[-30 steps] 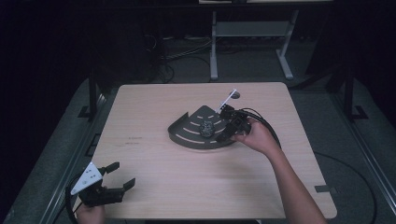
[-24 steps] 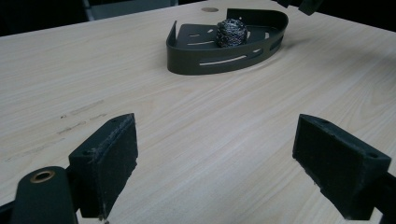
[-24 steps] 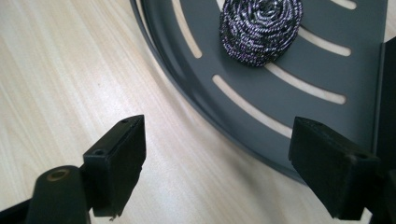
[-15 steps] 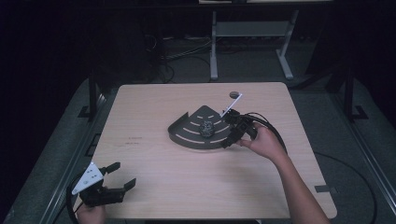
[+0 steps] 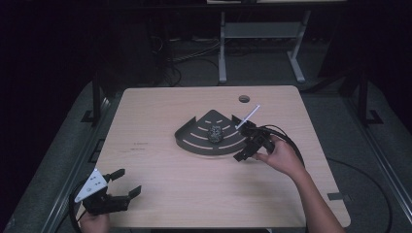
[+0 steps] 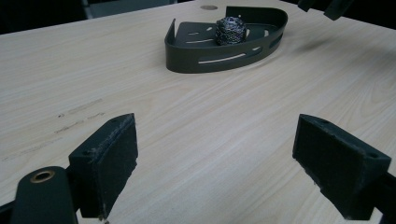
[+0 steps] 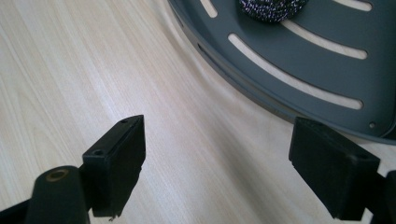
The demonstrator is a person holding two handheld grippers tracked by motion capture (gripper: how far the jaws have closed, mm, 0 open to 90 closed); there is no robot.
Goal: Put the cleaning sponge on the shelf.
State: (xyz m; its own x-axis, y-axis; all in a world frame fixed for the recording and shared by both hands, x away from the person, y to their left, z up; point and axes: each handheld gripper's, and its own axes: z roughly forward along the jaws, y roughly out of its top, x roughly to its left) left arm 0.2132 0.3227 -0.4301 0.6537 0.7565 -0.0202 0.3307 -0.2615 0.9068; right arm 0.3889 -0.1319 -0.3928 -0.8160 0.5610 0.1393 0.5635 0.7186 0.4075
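A dark grey quarter-round tray (image 5: 194,138) lies mid-table, with a dark metallic scrubber ball (image 5: 215,133) in it. My right gripper (image 5: 244,143) stands open just off the tray's right curved rim, nothing between its jaws. In the right gripper view the open jaws (image 7: 233,168) frame bare wood beside the tray (image 7: 303,60), and the ball (image 7: 273,9) sits at the top edge. My left gripper (image 5: 127,181) rests open near the front left corner. Its view (image 6: 224,154) looks across the table at the tray (image 6: 224,46) and ball (image 6: 230,30).
The wooden table (image 5: 160,194) has a small round hole (image 5: 244,98) near its far edge. A cable loops from the right gripper over the table's right side. A metal stand (image 5: 262,43) is on the floor behind the table.
My right gripper has drawn back from over the tray's right part toward the near right, off the rim. The left gripper has stayed put.
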